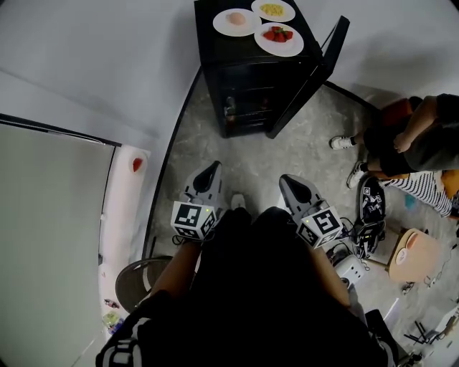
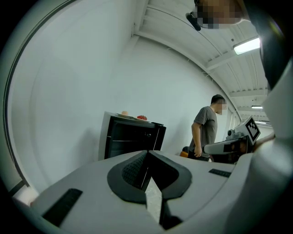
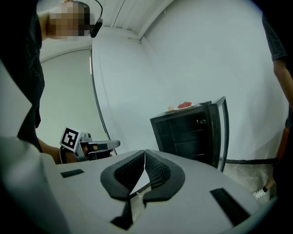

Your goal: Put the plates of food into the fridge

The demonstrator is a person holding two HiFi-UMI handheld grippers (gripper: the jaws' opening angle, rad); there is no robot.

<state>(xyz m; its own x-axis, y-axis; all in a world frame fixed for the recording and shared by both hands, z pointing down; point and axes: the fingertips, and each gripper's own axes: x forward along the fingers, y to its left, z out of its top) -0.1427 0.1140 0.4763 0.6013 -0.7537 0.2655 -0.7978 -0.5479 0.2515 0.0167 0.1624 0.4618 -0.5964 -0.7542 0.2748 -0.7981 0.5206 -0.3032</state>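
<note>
A black mini fridge (image 1: 247,86) stands ahead on the floor with its door (image 1: 312,75) swung open to the right. On its top sit three white plates: one with a pink food (image 1: 235,21), one with yellow food (image 1: 272,9), one with red strawberries (image 1: 279,37). My left gripper (image 1: 213,167) and right gripper (image 1: 286,179) are held side by side well short of the fridge, both shut and empty. The left gripper view shows the closed jaws of the left gripper (image 2: 147,153) pointing at the fridge (image 2: 130,139). In the right gripper view the right gripper (image 3: 144,151) points left of the fridge (image 3: 187,135).
A person (image 1: 412,143) is on the floor to the right, also seen standing beside the fridge as a person (image 2: 206,130). Black gear (image 1: 371,211) and a tan box (image 1: 416,254) lie at right. A white wall panel (image 1: 125,208) and a round stool (image 1: 140,276) are at left.
</note>
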